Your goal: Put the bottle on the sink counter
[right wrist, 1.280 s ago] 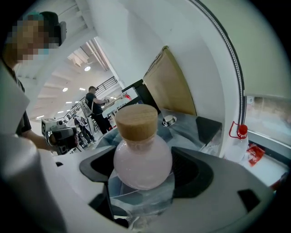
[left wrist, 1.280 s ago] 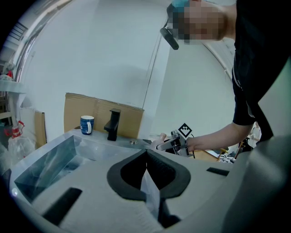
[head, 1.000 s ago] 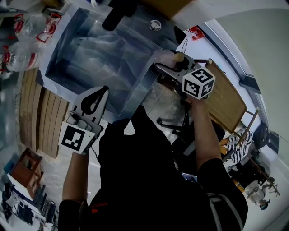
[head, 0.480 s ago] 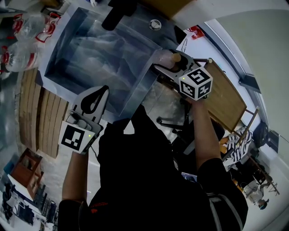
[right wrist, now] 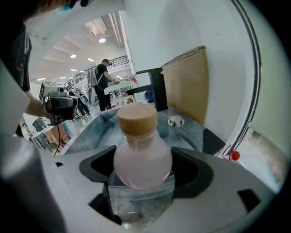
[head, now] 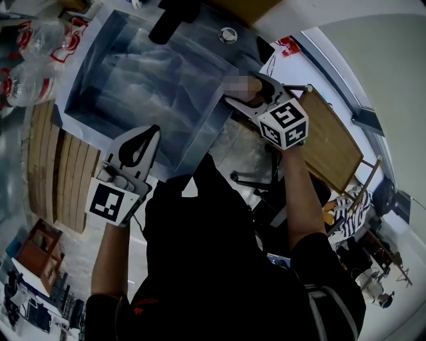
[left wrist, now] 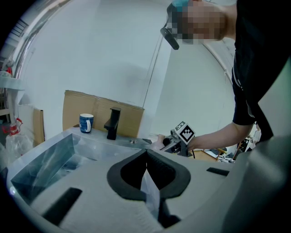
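The bottle [right wrist: 142, 157] has a round pale pink body and a tan cork cap [right wrist: 136, 119]. My right gripper [right wrist: 142, 170] is shut on its body and holds it upright. In the head view my right gripper [head: 247, 93] is at the sink's right rim, beside the grey counter [head: 247, 48]; a blurred patch covers the bottle there. My left gripper [head: 155, 132] hovers at the basin's near edge, shut with nothing in it. In the left gripper view its pads meet at the tips of the left gripper [left wrist: 146, 157], and the right gripper [left wrist: 182, 135] shows beyond.
The deep steel sink [head: 93, 66] has a black faucet [head: 170, 20] and a chrome button [head: 228, 35] behind it. A blue mug [left wrist: 86, 123] stands by cardboard [left wrist: 91, 109]. Plastic bottles [head: 33, 40] lie at the left. A wooden table [head: 336, 143] is at the right.
My right gripper has moved a little up and toward the counter with the bottle, and its marker cube has turned. The left gripper has stayed put.
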{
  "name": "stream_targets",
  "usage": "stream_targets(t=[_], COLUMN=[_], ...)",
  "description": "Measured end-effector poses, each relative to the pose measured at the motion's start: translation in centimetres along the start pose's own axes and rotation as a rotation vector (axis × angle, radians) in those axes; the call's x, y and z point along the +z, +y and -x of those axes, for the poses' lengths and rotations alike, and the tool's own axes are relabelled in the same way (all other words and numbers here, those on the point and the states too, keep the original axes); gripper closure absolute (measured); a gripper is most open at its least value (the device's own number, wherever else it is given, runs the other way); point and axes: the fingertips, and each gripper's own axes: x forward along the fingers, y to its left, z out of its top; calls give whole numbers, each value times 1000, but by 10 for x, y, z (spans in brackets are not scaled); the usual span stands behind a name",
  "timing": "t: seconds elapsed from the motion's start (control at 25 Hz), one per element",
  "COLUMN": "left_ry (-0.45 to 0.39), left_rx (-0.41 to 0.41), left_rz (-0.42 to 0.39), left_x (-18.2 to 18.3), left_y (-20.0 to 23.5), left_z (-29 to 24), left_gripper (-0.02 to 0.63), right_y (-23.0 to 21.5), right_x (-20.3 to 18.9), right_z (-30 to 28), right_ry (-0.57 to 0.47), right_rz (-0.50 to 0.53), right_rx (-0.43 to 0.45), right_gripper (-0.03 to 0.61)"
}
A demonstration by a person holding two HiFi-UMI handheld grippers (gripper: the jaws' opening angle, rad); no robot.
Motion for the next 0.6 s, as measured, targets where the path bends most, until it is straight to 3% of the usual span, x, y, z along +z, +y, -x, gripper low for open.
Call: stream_targets(t=[0.6], left_ry=[-1], left_rx=[-3], left_rz=[-5], left_x=[1], left_y=[-1], left_z=[2], left_gripper=[595], right_y=[4], right_x=[-4], right_z=[-3], right_ry=[36], right_rz=[97], right_rx=[-55], right_gripper=[201])
